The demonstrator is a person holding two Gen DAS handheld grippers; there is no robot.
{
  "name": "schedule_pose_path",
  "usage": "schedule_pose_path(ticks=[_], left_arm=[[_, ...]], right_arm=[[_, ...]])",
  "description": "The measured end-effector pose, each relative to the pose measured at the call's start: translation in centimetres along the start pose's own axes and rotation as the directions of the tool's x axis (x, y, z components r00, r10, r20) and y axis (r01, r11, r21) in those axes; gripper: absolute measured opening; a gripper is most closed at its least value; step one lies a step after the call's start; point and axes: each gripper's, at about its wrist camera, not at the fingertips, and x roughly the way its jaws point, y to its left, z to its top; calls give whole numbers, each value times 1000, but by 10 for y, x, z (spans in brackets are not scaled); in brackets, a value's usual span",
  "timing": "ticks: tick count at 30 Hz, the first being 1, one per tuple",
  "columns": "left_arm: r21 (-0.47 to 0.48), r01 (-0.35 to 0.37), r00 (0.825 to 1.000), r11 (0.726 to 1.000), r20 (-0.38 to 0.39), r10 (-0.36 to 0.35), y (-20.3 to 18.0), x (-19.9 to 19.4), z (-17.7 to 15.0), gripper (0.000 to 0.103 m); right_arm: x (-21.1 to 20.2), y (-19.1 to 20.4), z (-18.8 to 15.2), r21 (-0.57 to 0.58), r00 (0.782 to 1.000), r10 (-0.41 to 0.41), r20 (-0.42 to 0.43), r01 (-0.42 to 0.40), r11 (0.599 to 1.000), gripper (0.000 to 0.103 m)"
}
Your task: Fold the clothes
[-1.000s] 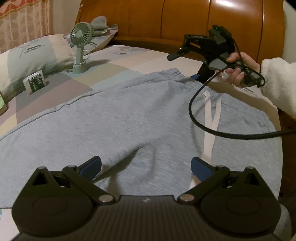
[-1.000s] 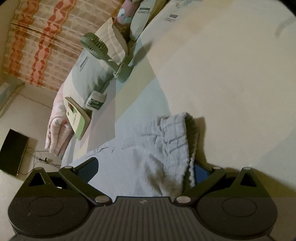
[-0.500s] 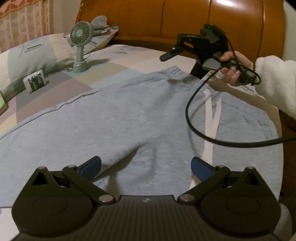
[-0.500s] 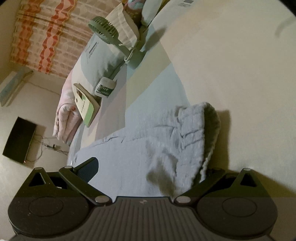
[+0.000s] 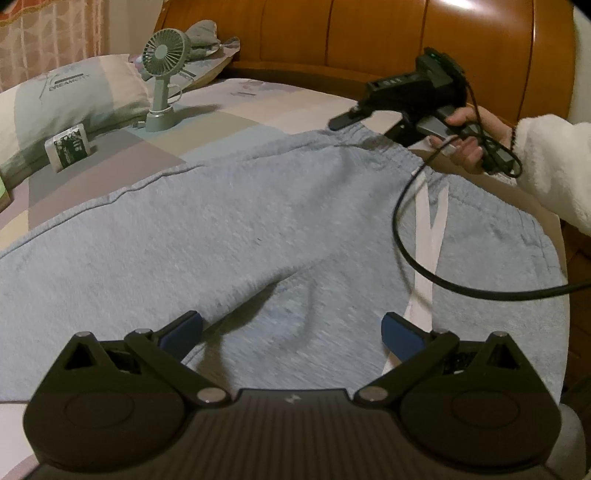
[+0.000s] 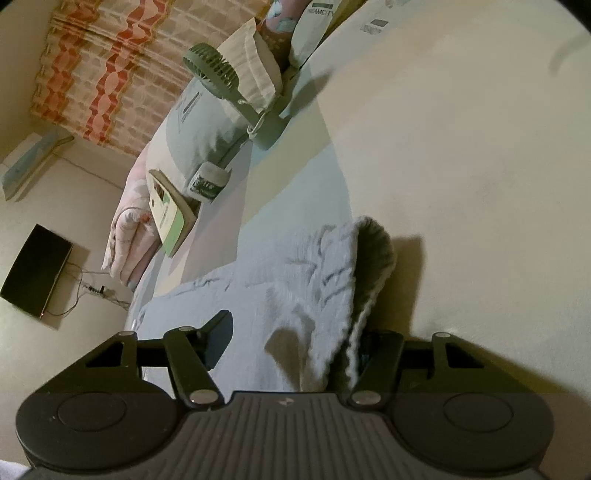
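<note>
On the bed: grey sweatpants (image 5: 236,236) lie flat, waistband toward the headboard (image 5: 406,33).
Right gripper (image 6: 295,343): jaws just closing around the waistband corner, pads not yet pinching; placed to lift that edge.
Left gripper (image 5: 291,328): jaws released, hovering over the crotch, likely waiting.

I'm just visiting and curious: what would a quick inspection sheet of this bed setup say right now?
Surface: patchwork bed sheet.
Job's things: grey sweatpants spread flat, white drawstring loose on top.
Clutter: desk fan, tissue pack, booklet, pillow.
Claws: left claw open above the pants; right claw has just been closing, waistband between its jaws, not yet pinched.
Cables: black cable looping over the pants.
Surroundings: wooden headboard, patterned curtain.
</note>
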Motion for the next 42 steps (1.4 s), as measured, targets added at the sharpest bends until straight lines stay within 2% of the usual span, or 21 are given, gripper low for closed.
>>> schedule_pose_path(ticks=[3, 4, 6, 7, 8, 9, 12, 16, 20, 23, 28, 32, 37, 42], left_arm=[[4, -1, 1000, 1000, 0, 1, -1, -1, 0, 102], [3, -3, 1000, 1000, -1, 3, -1, -1, 0, 102], [-4, -10, 1000, 1000, -7, 10, 0, 0, 0, 102], [-5, -13, 1000, 1000, -10, 13, 1, 1, 0, 102], [-4, -16, 1000, 1000, -12, 16, 1, 1, 0, 102], [0, -17, 1000, 1000, -14, 17, 0, 1, 1, 102], [20, -21, 1000, 1000, -13, 22, -1, -1, 2, 102], [25, -40, 999, 999, -5, 40, 2, -5, 6, 102], [24, -51, 999, 998, -1, 51, 7, -9, 9, 102], [41, -73, 997, 996, 6, 73, 15, -12, 15, 102], [107, -135, 990, 985, 42, 131, 33, -11, 34, 102], [171, -176, 984, 970, 68, 166, 49, 7, 55, 102], [201, -177, 984, 963, 61, 168, 71, 46, 78, 102], [274, -254, 967, 928, 62, 247, 85, 81, 84, 102]], right_arm=[[1, 1, -3, -33, 1000, -15, 12, 15, 999, 65], [1, 2, -4, -45, 1000, -21, 16, 21, 999, 60], [0, -1, -7, -61, 999, -39, 33, 40, 997, 48], [0, -3, -9, -62, 998, -52, 42, 54, 997, 36], [-1, -6, -10, -60, 996, -67, 50, 70, 996, 19], [-2, -9, -12, -57, 995, -82, 59, 86, 995, 14], [-1, -4, -15, -84, 991, -113, 77, 119, 989, 13], [5, 17, -15, -129, 973, -219, 69, 227, 965, 14], [14, 49, -16, -261, 932, -358, 62, 361, 895, 17], [15, 70, -22, -338, 909, -407, 91, 412, 846, 17], [10, 101, -35, -432, 886, -442, 141, 457, 778, 17], [8, 128, -47, -499, 875, -455, 169, 474, 726, 17], [4, 153, -62, -557, 874, -450, 183, 470, 685, 17], [3, 171, -79, -609, 879, -438, 190, 455, 650, 16]])
